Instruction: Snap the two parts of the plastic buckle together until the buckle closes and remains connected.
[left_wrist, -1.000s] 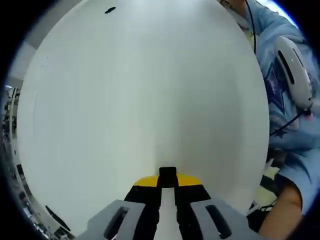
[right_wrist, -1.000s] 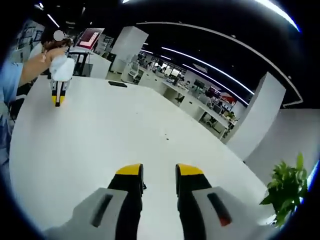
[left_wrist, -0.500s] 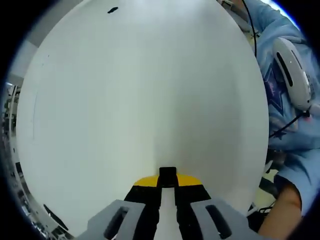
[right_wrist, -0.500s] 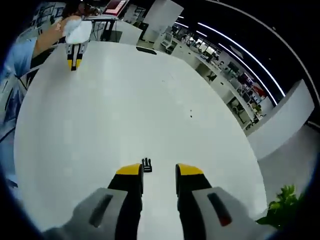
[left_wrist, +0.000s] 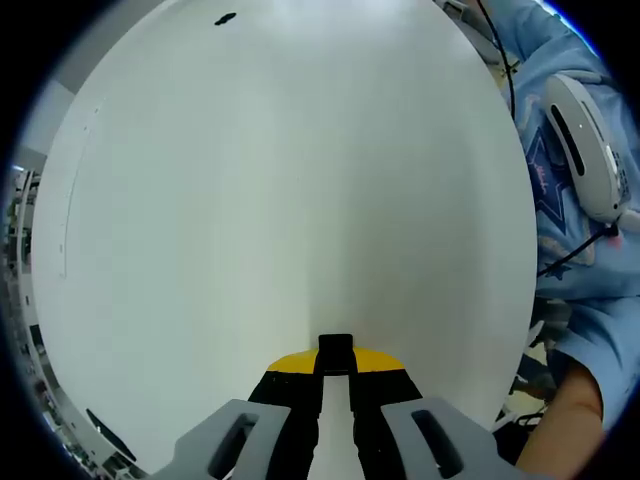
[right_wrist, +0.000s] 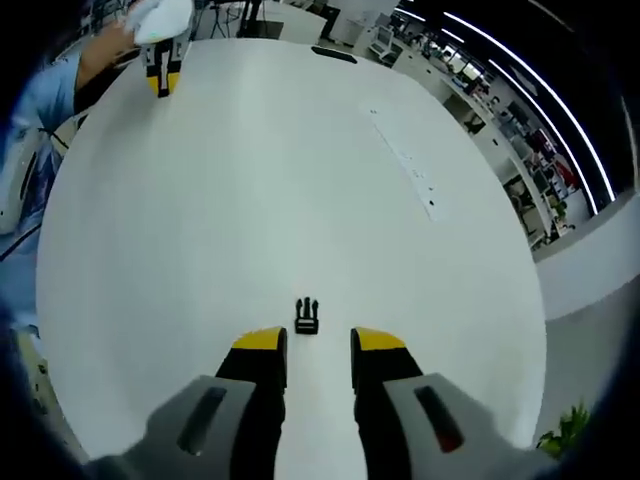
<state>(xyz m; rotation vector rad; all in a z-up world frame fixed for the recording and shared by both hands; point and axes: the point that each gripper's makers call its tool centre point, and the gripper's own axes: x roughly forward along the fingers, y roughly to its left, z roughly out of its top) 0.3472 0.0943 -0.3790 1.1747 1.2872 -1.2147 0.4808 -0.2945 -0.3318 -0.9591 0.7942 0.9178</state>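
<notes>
In the left gripper view my left gripper (left_wrist: 335, 362) is shut on a small black buckle part (left_wrist: 335, 346), which sticks out between the yellow jaw tips just above the white table (left_wrist: 280, 180). In the right gripper view the other black buckle part (right_wrist: 307, 315) lies flat on the table (right_wrist: 250, 200), just ahead of my right gripper (right_wrist: 318, 345) and in line with the gap between its jaws. The right gripper is open and touches nothing. Far off at the top left, a hand holds the left gripper (right_wrist: 163, 68) over the table.
A flat black object (left_wrist: 222, 19) lies near the table's far edge, also seen as the dark object (right_wrist: 332, 53). A person in a light blue shirt (left_wrist: 575, 230) stands at the table's right rim. Office desks (right_wrist: 480, 90) lie beyond the round table.
The right gripper view has tipped down toward the table, and the loose buckle part now lies in full sight just before its jaws. The left gripper has stayed still with its part.
</notes>
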